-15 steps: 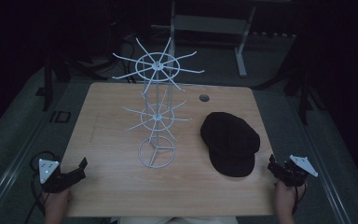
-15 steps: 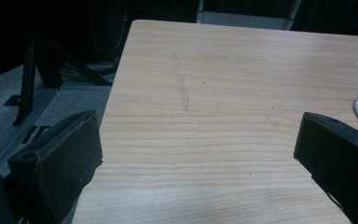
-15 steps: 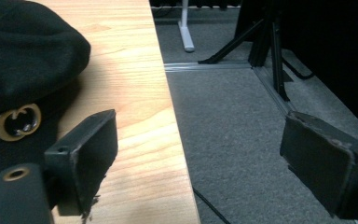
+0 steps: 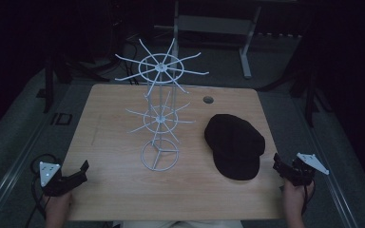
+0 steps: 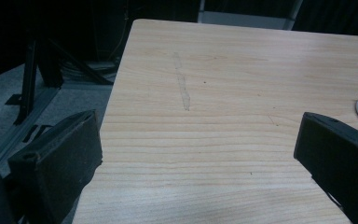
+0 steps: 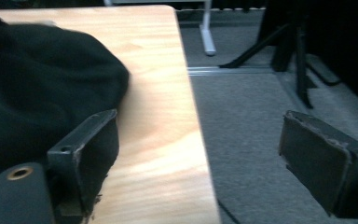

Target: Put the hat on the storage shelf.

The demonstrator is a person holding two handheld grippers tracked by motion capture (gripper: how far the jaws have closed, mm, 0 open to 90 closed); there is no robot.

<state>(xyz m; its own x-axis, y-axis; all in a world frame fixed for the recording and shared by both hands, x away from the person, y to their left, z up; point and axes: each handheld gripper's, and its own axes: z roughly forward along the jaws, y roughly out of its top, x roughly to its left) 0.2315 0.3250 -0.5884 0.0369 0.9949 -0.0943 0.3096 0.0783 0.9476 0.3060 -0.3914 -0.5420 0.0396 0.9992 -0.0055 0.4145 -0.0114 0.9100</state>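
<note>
Inspecting the right gripper (image 4: 279,167) first, at the lower right of the high view: its jaws stood wide apart and held nothing. In the right gripper view 1 jaw lay just beside the black cap (image 6: 37,88) at the left of the frame, while the other hung over the grey floor (image 6: 261,130) past the table edge. The left gripper (image 4: 81,170), at the lower left of the high view, was likewise spread wide and empty, with bare wood between its jaws in the left gripper view.

The cap (image 4: 235,145) lay flat on the table (image 4: 109,123), right of centre, near the right gripper and apart from the white wire rack (image 4: 160,114). The rack stood upright at mid-table with 2 tiers of spokes, all bare.

Judgement: the work had not started. The cap was ungripped, and grasping, lifting and presumably hanging it on a spoke all remained.

Obstructions: none between right gripper and cap. The rack's projecting spokes could snag an approaching gripper. A cable hole (image 4: 208,99) sat behind the cap, clear of the work.
</note>
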